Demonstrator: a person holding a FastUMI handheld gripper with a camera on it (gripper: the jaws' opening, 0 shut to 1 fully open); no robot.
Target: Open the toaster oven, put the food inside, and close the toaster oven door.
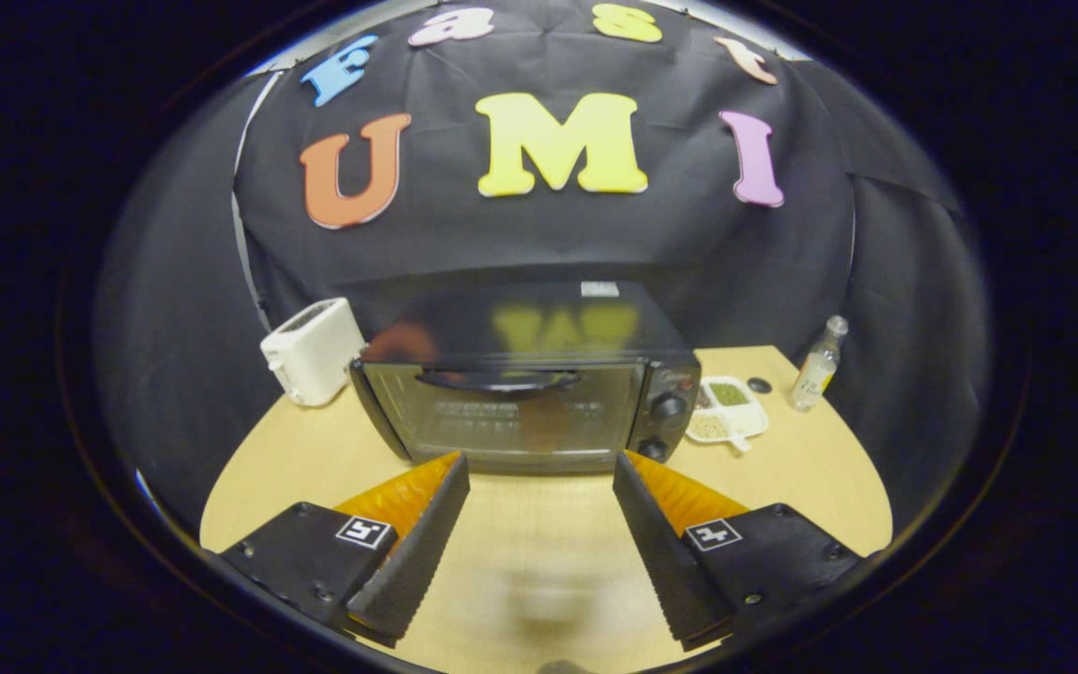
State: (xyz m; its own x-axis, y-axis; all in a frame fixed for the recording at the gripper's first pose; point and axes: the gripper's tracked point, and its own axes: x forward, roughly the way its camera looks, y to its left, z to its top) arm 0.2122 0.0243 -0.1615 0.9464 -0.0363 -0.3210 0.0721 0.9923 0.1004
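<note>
Black toaster oven (525, 379) is shut. The gripper (539, 468) is wide open, holding nothing; it could slip off the handle (500, 380).

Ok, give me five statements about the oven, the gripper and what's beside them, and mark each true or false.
1. The toaster oven door is shut. True.
2. The hand-held gripper is clamped on the door handle. False: its fingers are open, short of the oven.
3. A white toaster stands beside the oven. True.
4. The bottle lies on its side. False: it stands upright.
5. The divided dish sits between oven and bottle. True.
</note>
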